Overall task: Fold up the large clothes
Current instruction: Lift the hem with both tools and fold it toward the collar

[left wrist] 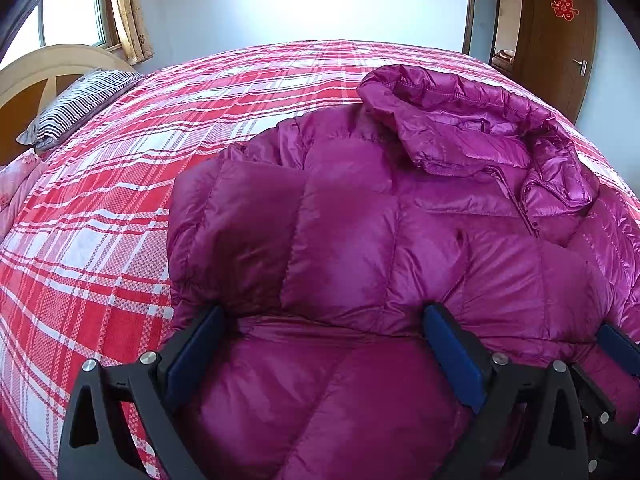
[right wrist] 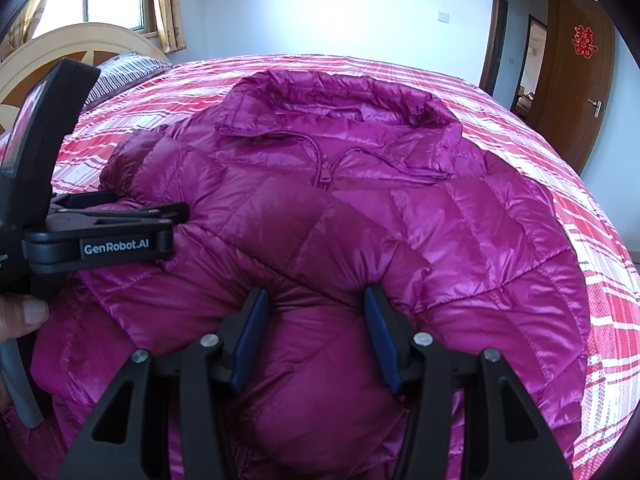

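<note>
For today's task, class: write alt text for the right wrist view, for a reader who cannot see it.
A magenta puffer jacket lies front-up on a red plaid bed, its padding bunched between the right gripper's jaws. The left gripper rests on the jacket's left side; a door stands open behind.

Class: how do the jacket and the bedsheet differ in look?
The jacket is plain glossy purple; the bedsheet is red-and-white plaid, matte. The jacket is puffy and quilted; the bedsheet lies flat. Both are cloth.
</note>
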`<state>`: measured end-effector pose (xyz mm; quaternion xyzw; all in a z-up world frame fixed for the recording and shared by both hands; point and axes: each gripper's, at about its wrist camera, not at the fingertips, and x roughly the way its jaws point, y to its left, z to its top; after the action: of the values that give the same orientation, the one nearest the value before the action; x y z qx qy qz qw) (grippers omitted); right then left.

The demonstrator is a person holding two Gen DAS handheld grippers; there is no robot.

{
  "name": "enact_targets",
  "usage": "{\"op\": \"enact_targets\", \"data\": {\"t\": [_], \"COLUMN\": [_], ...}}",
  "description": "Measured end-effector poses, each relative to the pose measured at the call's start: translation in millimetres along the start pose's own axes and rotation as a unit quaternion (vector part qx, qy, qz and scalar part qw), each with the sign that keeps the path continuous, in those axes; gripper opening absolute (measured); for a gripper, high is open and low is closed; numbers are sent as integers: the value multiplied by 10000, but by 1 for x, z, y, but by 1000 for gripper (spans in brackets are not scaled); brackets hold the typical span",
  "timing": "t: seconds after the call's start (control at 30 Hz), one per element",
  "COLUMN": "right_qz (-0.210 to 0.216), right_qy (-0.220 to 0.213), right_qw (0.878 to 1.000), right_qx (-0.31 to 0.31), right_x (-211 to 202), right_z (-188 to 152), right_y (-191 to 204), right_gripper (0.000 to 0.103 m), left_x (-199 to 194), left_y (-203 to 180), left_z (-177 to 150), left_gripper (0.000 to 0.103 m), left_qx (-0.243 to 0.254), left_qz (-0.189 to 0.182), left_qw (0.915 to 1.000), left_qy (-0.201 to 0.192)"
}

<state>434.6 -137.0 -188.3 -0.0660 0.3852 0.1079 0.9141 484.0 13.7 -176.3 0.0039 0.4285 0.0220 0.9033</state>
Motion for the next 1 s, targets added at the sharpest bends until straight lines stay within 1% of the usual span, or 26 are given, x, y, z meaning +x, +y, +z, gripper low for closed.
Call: {"op": "enact_targets", "data": {"t": [0.6,0.77,0.83,0.87,0.9,0.93,1.0], "right_qz": [-28,-50,110,254,533,703,709], "right_qy": [18,91,254,333,348,263,17], "right_qw": [9999,9997,9988,9982,9974,9970,9974], "right_qx": [-123,-233,-401,-425,-343,-207,-83], "right_x": [0,0,-3,-5,-9,-14,-22], "right_z": [-1,1,7,12,19,28,53], "right_y": [3,5,2,-1,-8,-16,-31], "right_gripper": [54,55,55,59,62,66,67], "left_x": [2,1,1,1,1,1,1], "left_y": [-1,0,2,2,3,3,4], "left_z": [0,0,0,0,0,0,0], "left_gripper": [101,101,101,101,101,101,102], "left_qx": [-8,-36,-76,-92,-108,-113,-124], "left_qz": [25,-11,-60,-80,-102,-112,-132], "left_qw": [10000,10000,10000,9999,9999,9999,9998], "left_qy": [14,6,-7,-11,-13,-16,-12]}}
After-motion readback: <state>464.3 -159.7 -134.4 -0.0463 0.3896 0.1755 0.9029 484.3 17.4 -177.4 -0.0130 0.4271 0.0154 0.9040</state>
